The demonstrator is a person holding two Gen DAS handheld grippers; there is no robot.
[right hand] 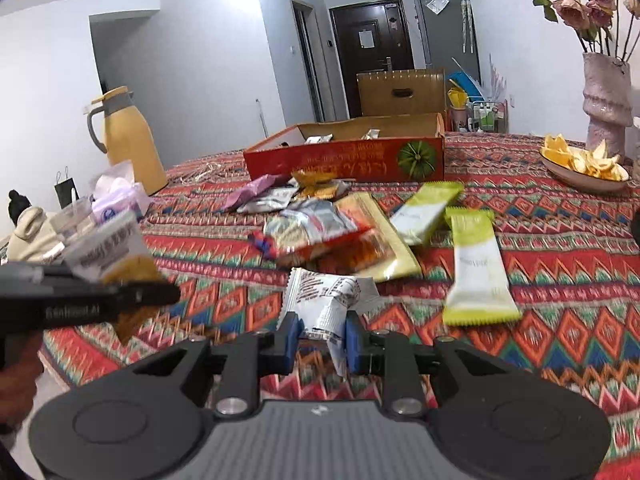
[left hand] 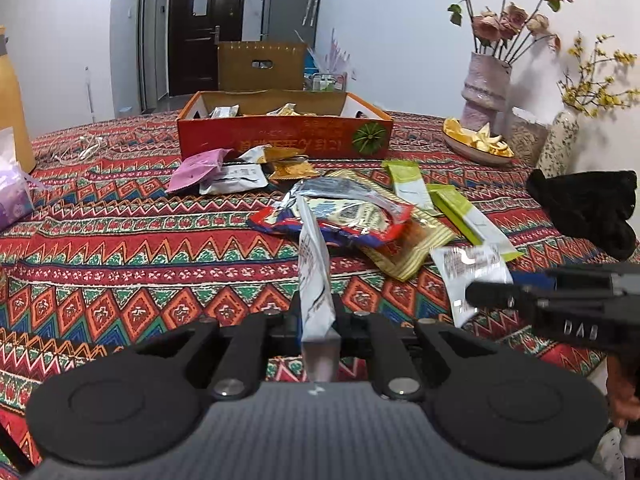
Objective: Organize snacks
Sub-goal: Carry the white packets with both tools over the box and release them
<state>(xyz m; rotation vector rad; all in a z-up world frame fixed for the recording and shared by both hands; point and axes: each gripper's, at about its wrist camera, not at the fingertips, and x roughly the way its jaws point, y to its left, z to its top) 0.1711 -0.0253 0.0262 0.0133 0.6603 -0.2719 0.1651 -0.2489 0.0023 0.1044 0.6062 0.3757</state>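
Both grippers carry 1 white packet each toward the red box (left hand: pixel 284 136) at the table's far edge. Left gripper (left hand: pixel 316 320) clamps its packet (left hand: pixel 314 276); right gripper (right hand: pixel 322 340) pinches its packet (right hand: pixel 326 304).

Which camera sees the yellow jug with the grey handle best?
The right wrist view: the yellow jug with the grey handle stands whole beside the table. The left wrist view catches only its yellow side at the picture's edge.
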